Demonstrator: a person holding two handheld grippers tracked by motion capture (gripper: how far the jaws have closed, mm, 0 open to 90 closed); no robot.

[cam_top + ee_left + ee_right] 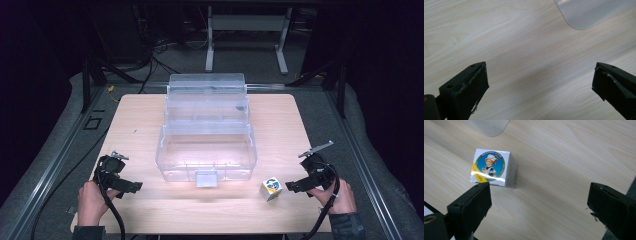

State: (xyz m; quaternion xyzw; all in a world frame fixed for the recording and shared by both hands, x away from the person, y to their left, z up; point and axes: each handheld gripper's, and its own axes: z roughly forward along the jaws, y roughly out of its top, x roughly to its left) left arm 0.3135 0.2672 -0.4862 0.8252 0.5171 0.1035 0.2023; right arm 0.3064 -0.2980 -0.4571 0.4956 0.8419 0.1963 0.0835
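This looks like a lab or test bench set up for recording, not a home. A bare wooden table sits in the middle of the frame inside a frame of aluminium rails that run along its left and right edges. Grey padding covers the floor around it. In the upper part, loose cables lie beside the metal legs of a white stand, and dark walls close in on both sides.
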